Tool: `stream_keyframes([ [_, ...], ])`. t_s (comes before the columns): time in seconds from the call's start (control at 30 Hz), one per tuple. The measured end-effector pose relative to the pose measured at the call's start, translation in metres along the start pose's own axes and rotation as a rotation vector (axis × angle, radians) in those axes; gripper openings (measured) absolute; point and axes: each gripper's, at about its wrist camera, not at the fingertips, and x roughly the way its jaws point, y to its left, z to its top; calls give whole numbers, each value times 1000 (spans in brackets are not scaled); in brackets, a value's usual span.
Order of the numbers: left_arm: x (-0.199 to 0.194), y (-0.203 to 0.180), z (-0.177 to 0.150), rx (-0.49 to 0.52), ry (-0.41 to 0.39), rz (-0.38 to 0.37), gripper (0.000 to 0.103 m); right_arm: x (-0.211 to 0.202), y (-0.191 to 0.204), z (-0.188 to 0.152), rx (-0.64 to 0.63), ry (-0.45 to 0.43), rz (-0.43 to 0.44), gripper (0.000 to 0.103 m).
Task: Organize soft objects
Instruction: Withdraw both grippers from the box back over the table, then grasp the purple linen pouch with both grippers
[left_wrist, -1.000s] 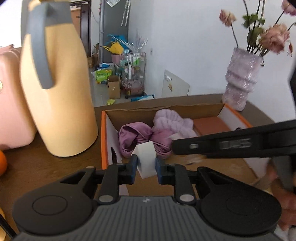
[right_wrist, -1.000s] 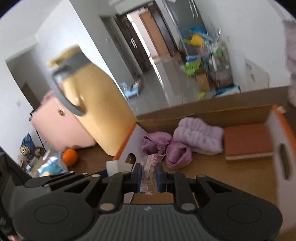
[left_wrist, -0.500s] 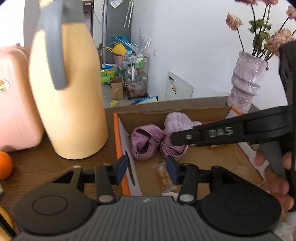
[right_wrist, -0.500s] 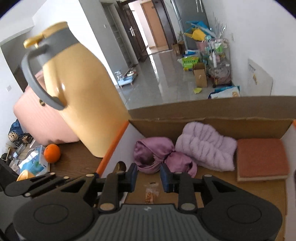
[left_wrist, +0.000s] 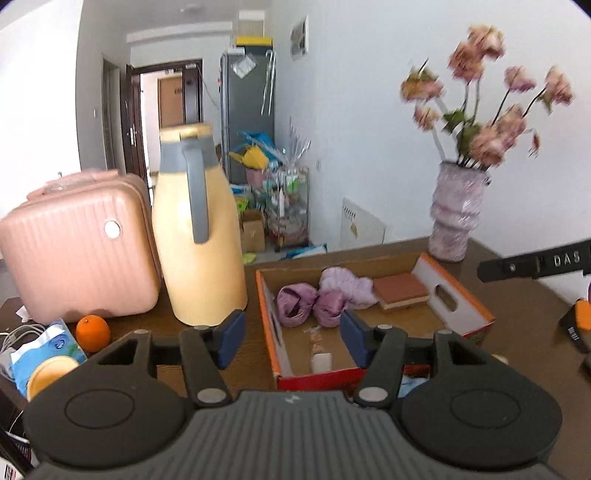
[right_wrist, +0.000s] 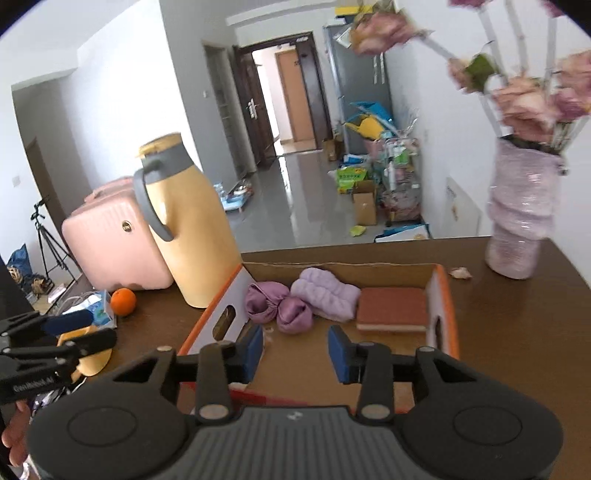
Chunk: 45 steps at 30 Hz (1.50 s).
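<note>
Pink ribbed hard-shell case (left_wrist: 77, 243) at far left of brown wooden bench (right_wrist: 517, 332); yellow jug with grey handle (left_wrist: 197, 229) beside it. Orange-edged cardboard box (left_wrist: 458, 291) holds purple satin scrunchie (right_wrist: 277, 302), lilac fluffy cloth (right_wrist: 325, 293), rust-brown sponge block (right_wrist: 393, 308), small white block (left_wrist: 320, 362). Left gripper (left_wrist: 291, 339) released, empty, above box front. Right gripper (right_wrist: 295, 349) likewise spread, empty. Lilac vase of pink flowers (right_wrist: 521, 218) far right.

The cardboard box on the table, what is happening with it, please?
A person holds a gripper in each hand. The left gripper and right gripper are both open and empty, above the near end of the cardboard box. Inside lie purple cloth bundles, a fluffy lilac cloth, a sponge and a small white block.
</note>
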Motion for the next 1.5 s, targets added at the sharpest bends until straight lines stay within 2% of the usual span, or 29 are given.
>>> stream_keyframes([
  [0.1, -30, -7, -7, -19, -38, 14, 63, -37, 0, -14, 11, -36, -1, 39],
  [0.17, -52, -13, -22, -30, -80, 60, 63, -59, 2, -29, 11, -65, -2, 39],
  [0.27, -87, -26, -59, -37, -159, 154, 63, -95, 6, -67, -10, -142, 4, 39],
  [0.37, -126, -39, -106, -60, -212, 149, 68, -127, 16, -118, -64, -218, -27, 39],
  [0.47, -157, -50, -149, -94, -218, 121, 70, -157, 30, -178, -115, -291, -62, 41],
  [0.6, -187, -60, -198, -125, -177, 100, 71, -187, 43, -247, -120, -343, -72, 45],
  [0.7, -200, -65, -223, -121, -146, 83, 70, -202, 52, -287, -89, -343, -72, 45],
  [0.8, -202, -70, -232, -74, -138, 119, 71, -202, 58, -314, -53, -317, -22, 45],
  [0.97, -192, -63, -226, -90, -135, 100, 71, -183, 65, -320, -47, -264, -20, 45],
  [1.1, -159, -48, -216, -109, -89, 68, 70, -167, 68, -314, -36, -243, -2, 45],
  [1.23, -98, -25, -189, -98, -10, -12, 63, -136, 68, -292, 1, -217, 24, 45],
  [1.3, -61, -16, -172, -84, 9, -21, 57, -112, 70, -277, 15, -202, 38, 45],
  [1.43, 11, -1, -146, -86, 60, -84, 57, -57, 85, -242, 28, -194, 28, 45],
  [1.5, 45, 8, -139, -113, 93, -117, 58, -25, 91, -224, 38, -186, -11, 45],
])
